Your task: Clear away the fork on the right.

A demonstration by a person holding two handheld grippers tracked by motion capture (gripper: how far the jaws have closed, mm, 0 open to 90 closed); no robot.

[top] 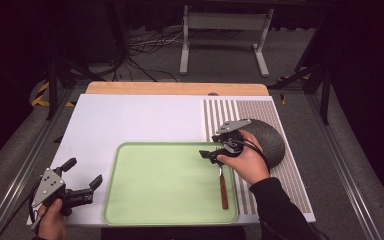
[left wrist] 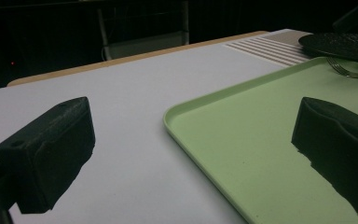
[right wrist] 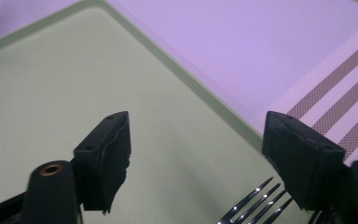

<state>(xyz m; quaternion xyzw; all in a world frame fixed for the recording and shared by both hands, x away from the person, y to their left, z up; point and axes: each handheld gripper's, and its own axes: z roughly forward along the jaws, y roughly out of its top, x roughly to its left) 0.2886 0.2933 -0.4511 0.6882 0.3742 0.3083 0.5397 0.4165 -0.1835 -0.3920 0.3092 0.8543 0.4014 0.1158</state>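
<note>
On the green tray's (top: pixel 160 185) right side lies a fork (top: pixel 223 187), wooden handle nearest the person: light, stiff, slippery at its tines, likely best gripped mid-handle. Right gripper (top: pixel 216 153) hovers released over the tines; left gripper (top: pixel 86 186) waits spread, near-left.

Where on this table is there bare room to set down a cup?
Most of the green tray, left of the fork, is bare, as is the white board beyond it. The striped mat is crowded by the dark plate.
</note>
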